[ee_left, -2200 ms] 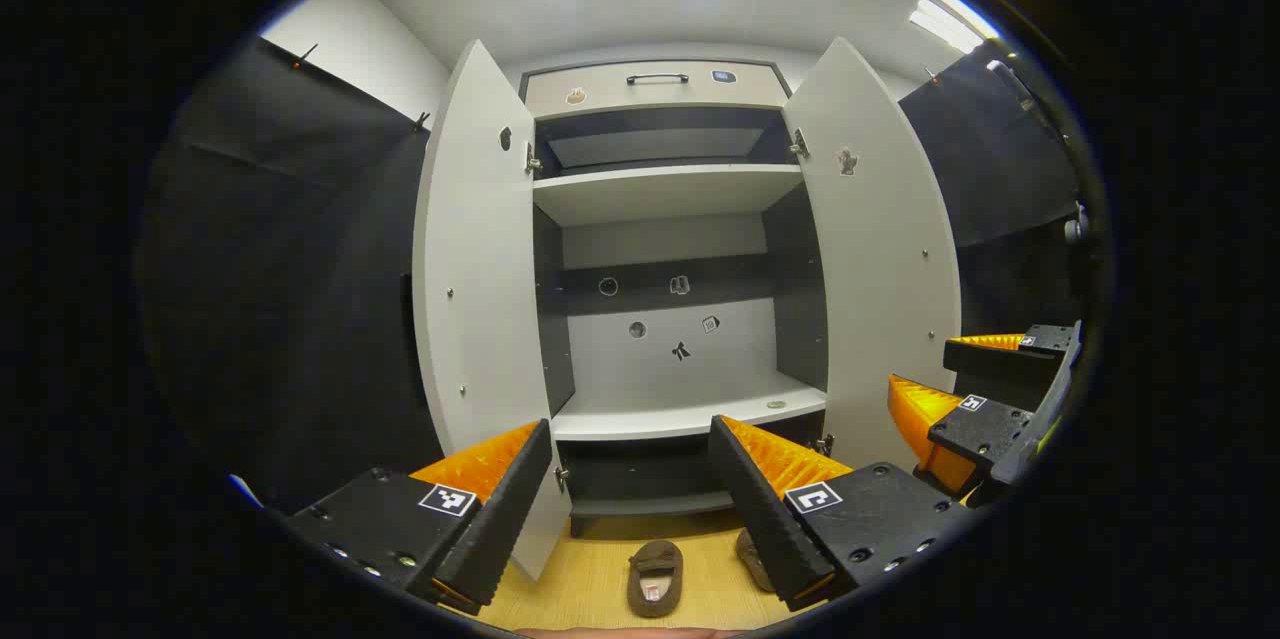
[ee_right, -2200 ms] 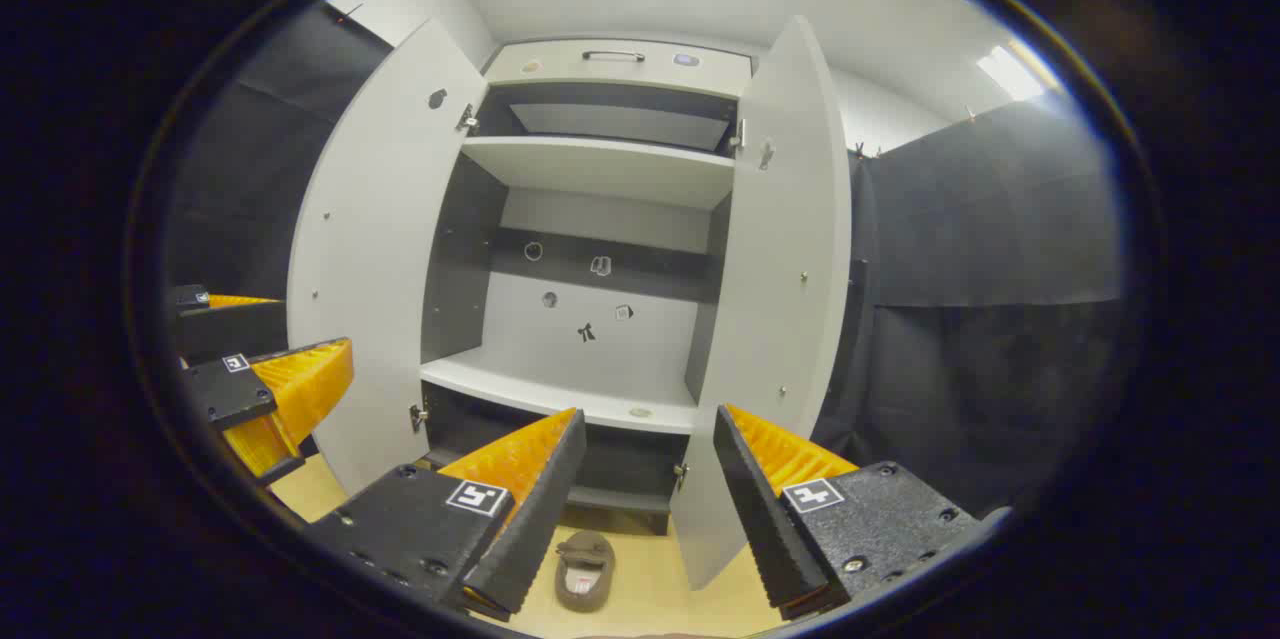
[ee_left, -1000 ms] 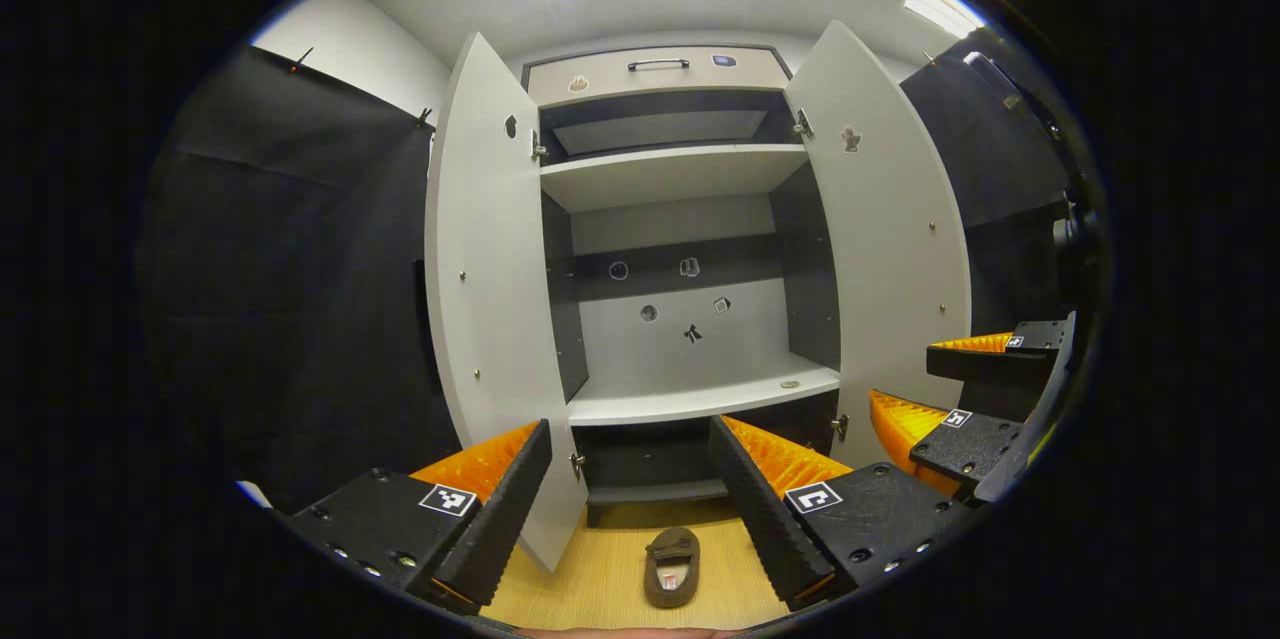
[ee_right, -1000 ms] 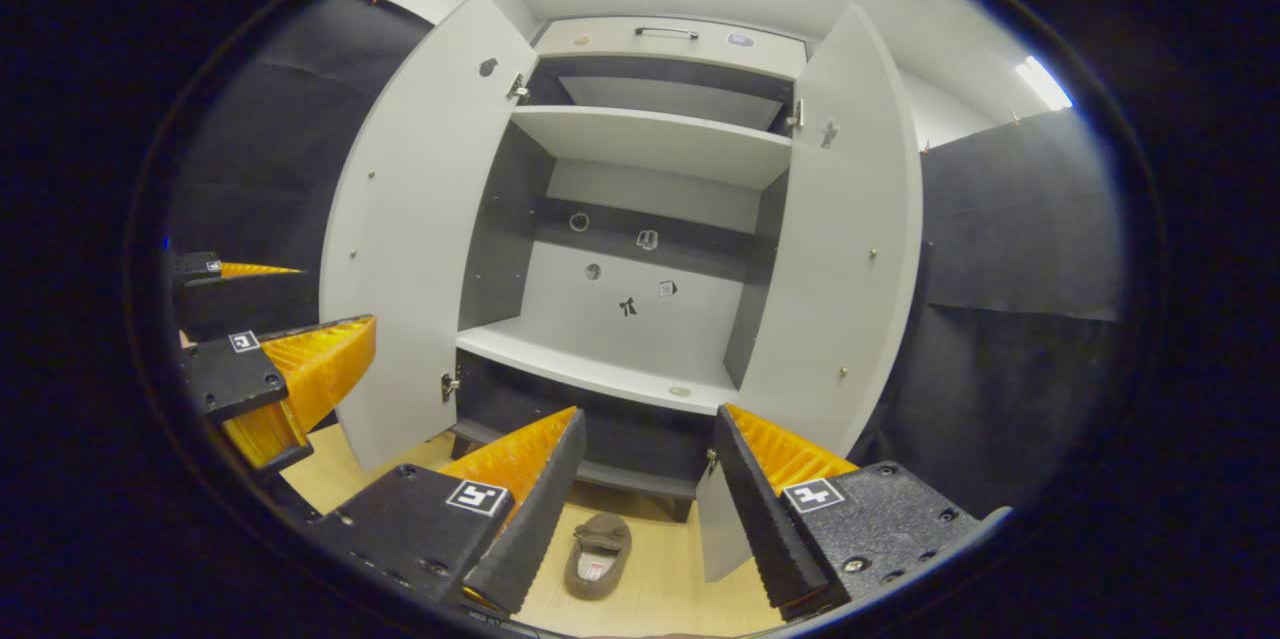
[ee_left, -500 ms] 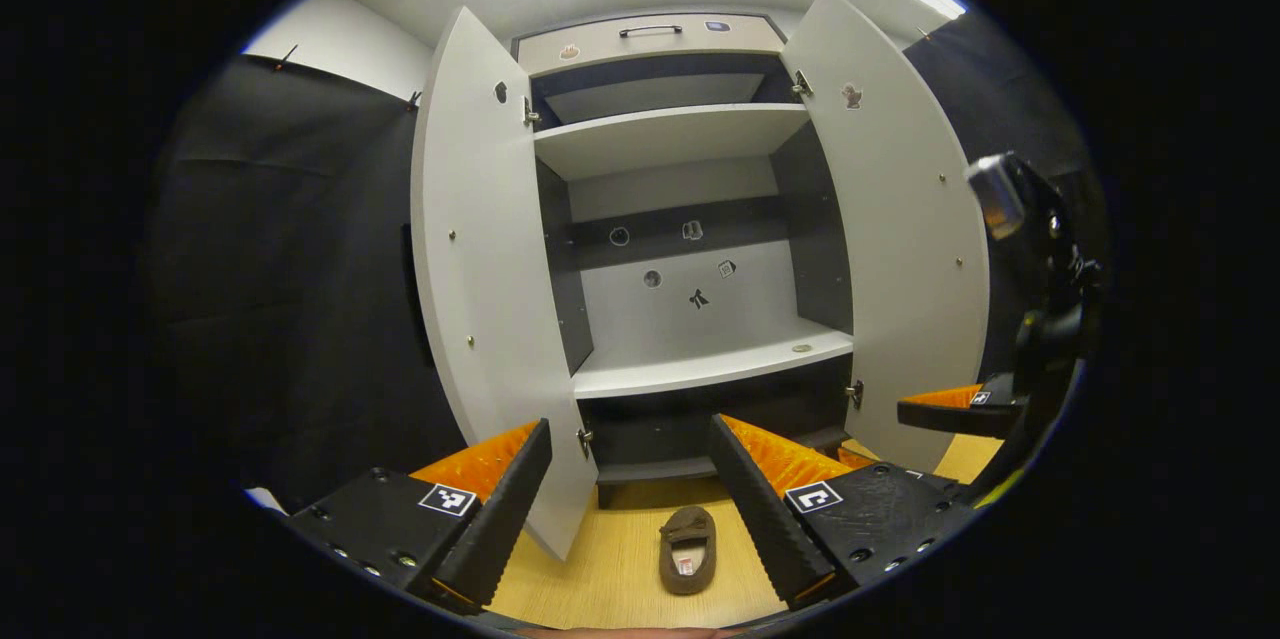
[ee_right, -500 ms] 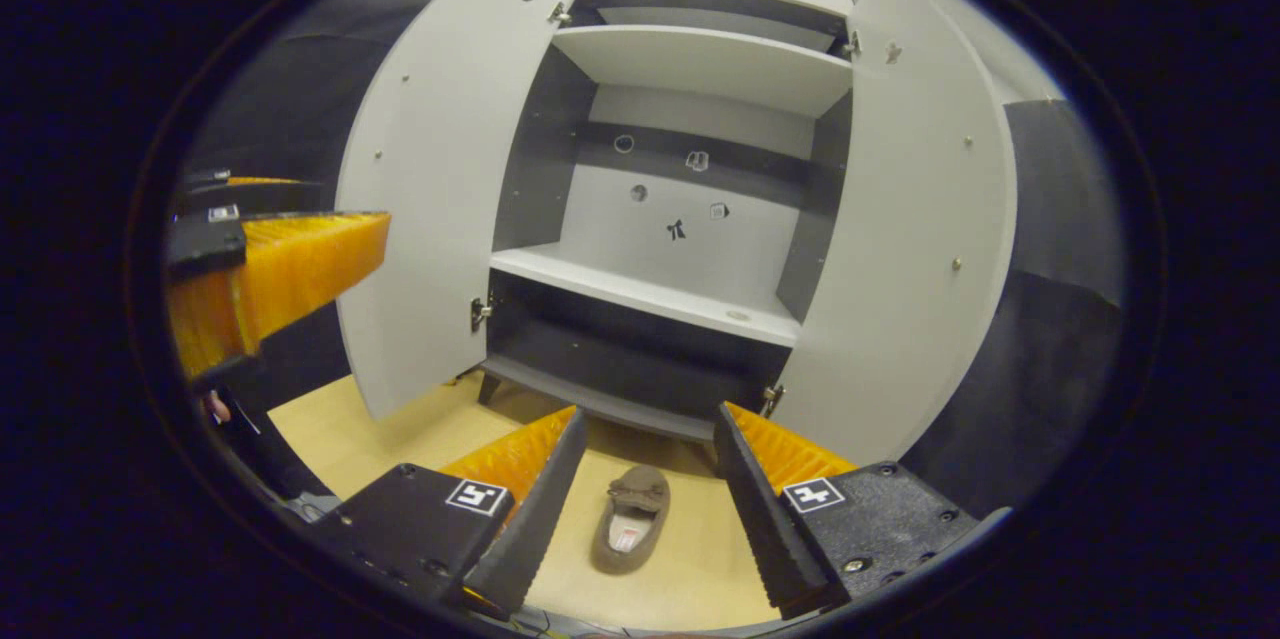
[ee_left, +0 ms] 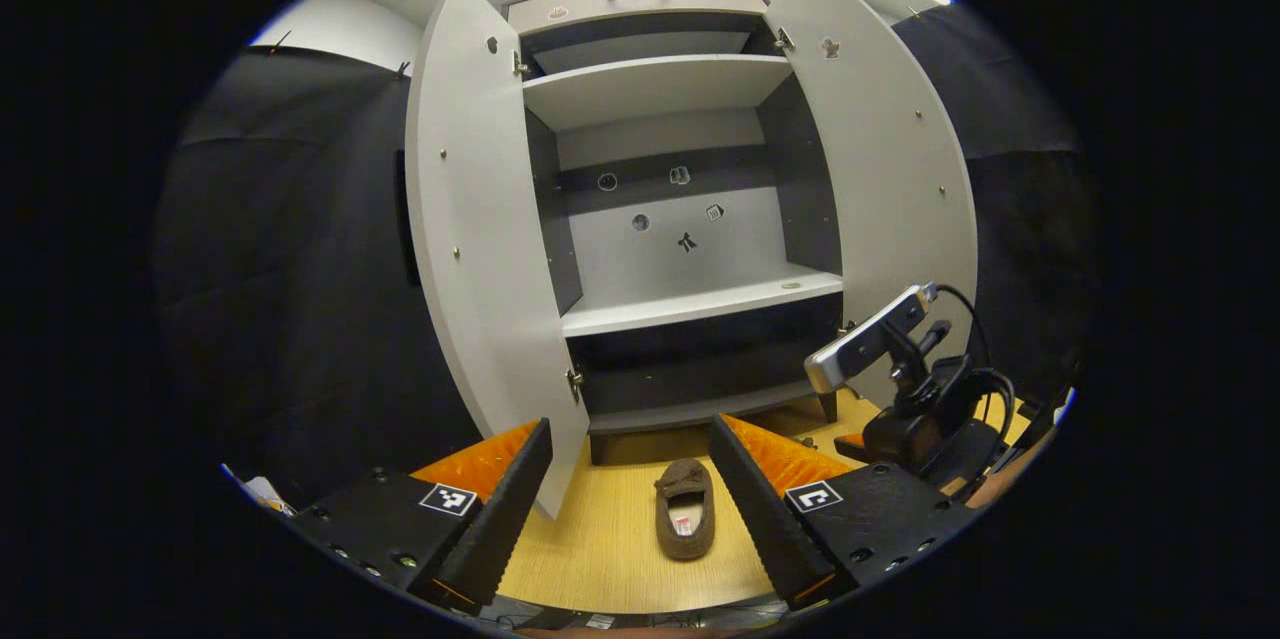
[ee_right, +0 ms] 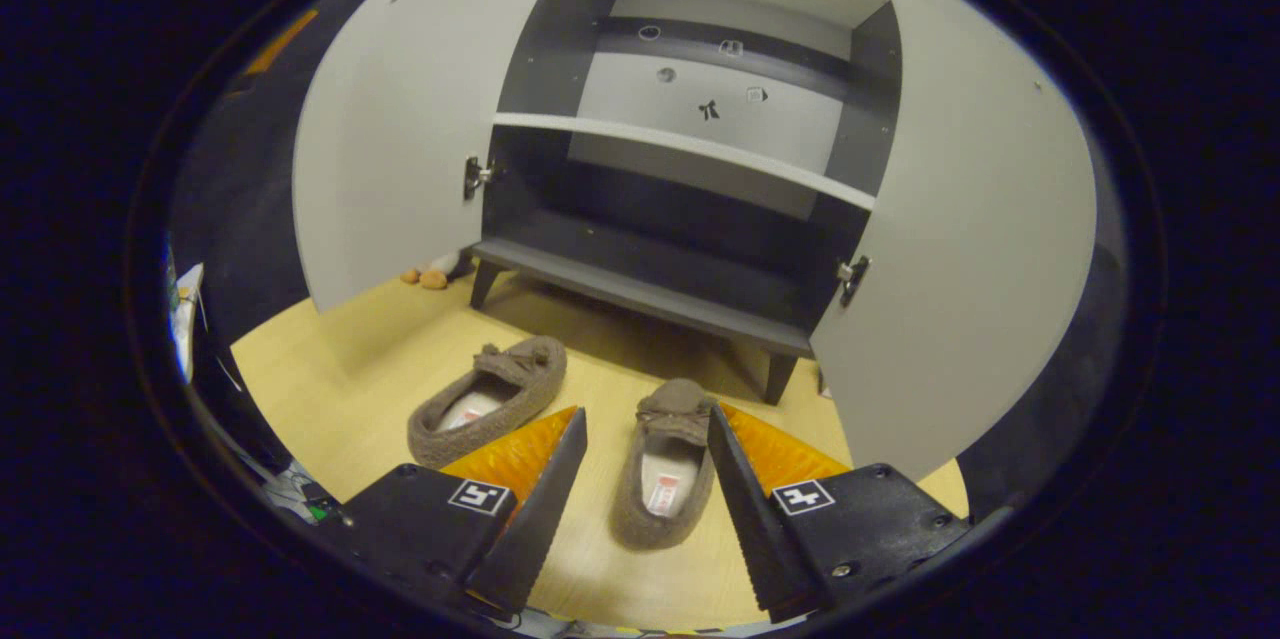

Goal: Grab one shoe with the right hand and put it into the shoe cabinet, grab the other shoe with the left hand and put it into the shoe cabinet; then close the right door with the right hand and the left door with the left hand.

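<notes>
Slippers, two, brown, on the floor before the open cabinet (ee_right: 690, 179). Right slipper (ee_right: 662, 464) lies between the spread fingers of the right gripper (ee_right: 640, 479), untouched; left slipper (ee_right: 490, 399) beside it. Insole labels too small to read. Left gripper (ee_left: 630, 494) spread wide, empty. Both doors open.

Cabinet (ee_right: 690, 169) mouth: both doors swung wide, shelves bare.
Left door (ee_right: 390, 119): stands out over the floor.
Right door (ee_right: 970, 249): juts out just beside the right shoe (ee_right: 665, 464).
Floor (ee_right: 350, 369): left shoe (ee_right: 490, 399) lies apart from the other.
Right gripper (ee_right: 640, 459): fingers spread, straddling the right shoe.
</notes>
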### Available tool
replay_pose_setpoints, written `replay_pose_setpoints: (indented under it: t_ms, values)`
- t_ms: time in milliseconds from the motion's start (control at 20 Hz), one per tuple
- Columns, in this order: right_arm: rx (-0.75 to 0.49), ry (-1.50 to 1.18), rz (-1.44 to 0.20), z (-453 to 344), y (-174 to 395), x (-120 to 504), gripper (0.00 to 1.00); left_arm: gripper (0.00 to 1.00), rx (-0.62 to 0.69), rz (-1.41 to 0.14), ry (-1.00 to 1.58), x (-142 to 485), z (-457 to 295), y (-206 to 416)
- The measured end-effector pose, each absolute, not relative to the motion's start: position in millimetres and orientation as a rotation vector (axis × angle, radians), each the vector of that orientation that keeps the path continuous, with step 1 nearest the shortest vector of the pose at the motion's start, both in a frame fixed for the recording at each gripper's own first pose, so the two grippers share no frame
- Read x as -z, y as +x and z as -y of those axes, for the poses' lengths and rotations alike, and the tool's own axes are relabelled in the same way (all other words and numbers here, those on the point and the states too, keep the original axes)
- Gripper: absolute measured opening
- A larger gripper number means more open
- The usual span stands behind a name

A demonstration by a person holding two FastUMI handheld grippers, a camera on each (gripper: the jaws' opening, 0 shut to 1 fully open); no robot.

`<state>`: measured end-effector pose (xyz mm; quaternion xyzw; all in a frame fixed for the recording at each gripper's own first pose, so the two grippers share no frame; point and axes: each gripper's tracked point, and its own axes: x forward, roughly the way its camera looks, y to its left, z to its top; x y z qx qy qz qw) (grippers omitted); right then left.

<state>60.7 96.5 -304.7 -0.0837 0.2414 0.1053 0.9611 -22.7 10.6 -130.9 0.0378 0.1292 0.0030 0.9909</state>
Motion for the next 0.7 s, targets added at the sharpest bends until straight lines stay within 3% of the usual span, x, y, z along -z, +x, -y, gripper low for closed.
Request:
replay_pose_setpoints:
  t_ms: [400,550,600,650,700]
  values:
    - [-0.186,-0.178,-0.607,-108,97,402,0.8,0.95,-0.026,-0.297,0.135,204,-6,-32]
    - [-0.036,-0.208,-0.623,-87,117,409,0.72,0.95,-0.038,-0.32,0.132,213,-5,-33]
    - [-0.039,-0.225,-0.632,-89,119,411,0.48,0.95,-0.04,-0.321,0.134,212,-5,-32]
    - [-0.042,-0.243,-0.634,-93,121,410,0.45,0.95,-0.04,-0.317,0.135,211,-5,-30]
    - [-0.016,-0.282,-0.642,-91,119,407,0.26,0.95,-0.04,-0.312,0.14,208,-5,-27]
